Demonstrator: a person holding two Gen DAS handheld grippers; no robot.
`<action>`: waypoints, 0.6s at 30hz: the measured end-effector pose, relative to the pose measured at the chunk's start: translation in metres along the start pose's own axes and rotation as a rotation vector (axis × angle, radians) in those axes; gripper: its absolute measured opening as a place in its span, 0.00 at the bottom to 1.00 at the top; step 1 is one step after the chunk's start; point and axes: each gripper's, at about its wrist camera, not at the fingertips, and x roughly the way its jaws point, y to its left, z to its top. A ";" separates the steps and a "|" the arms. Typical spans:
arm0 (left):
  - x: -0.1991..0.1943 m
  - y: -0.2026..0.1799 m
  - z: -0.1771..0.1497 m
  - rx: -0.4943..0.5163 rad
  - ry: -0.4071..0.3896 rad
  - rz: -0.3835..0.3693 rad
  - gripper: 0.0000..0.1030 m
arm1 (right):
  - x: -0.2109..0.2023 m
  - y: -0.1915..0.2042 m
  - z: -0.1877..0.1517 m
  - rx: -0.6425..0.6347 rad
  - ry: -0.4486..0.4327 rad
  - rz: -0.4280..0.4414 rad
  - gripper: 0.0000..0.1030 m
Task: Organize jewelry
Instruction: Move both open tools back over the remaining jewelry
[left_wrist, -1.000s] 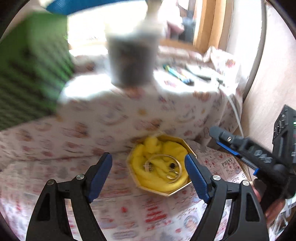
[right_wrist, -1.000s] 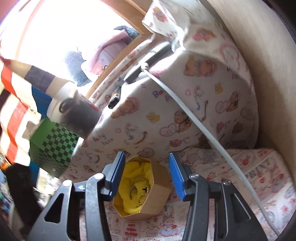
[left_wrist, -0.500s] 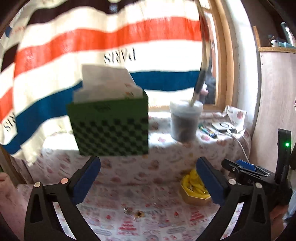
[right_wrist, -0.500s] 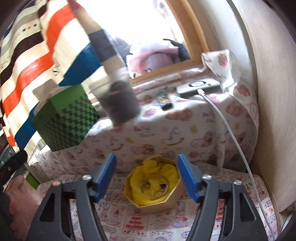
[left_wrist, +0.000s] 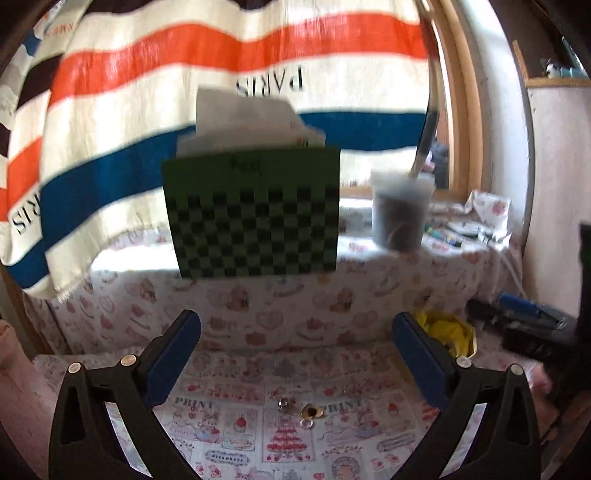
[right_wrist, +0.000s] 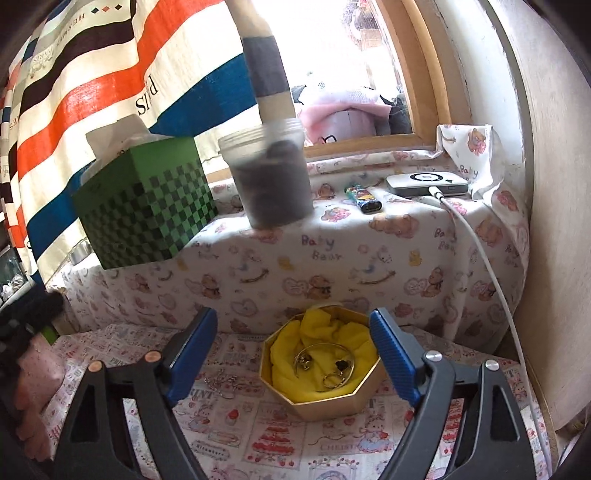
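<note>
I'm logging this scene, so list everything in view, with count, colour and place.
box: 1, gold, yellow-lined, on the mat by the right gripper, holds jewelry
loose jewelry: a few pieces, gold and silver, on the mat
checkered box: 1, green, ledge
jar: 1, clear, dark contents, ledge
lighter: 1, patterned, ledge
device: 1, white, cabled, ledge
left gripper: black, blue pads, jaws open, empty
right gripper: same, jaws opening, empty

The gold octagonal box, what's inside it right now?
The gold octagonal box holds crumpled yellow cloth. On the cloth lie a thin gold bangle, small rings and a dark-stoned piece. Anything beneath the cloth is hidden.
</note>
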 end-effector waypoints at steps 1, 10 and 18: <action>0.005 0.002 -0.005 -0.002 0.011 0.011 1.00 | 0.000 0.001 0.000 -0.003 -0.007 -0.007 0.83; 0.045 0.022 -0.030 -0.012 0.107 0.085 1.00 | 0.015 0.003 -0.010 -0.023 0.020 -0.063 0.88; 0.066 0.030 -0.041 -0.039 0.198 0.059 1.00 | 0.018 0.004 -0.013 -0.042 0.019 -0.107 0.93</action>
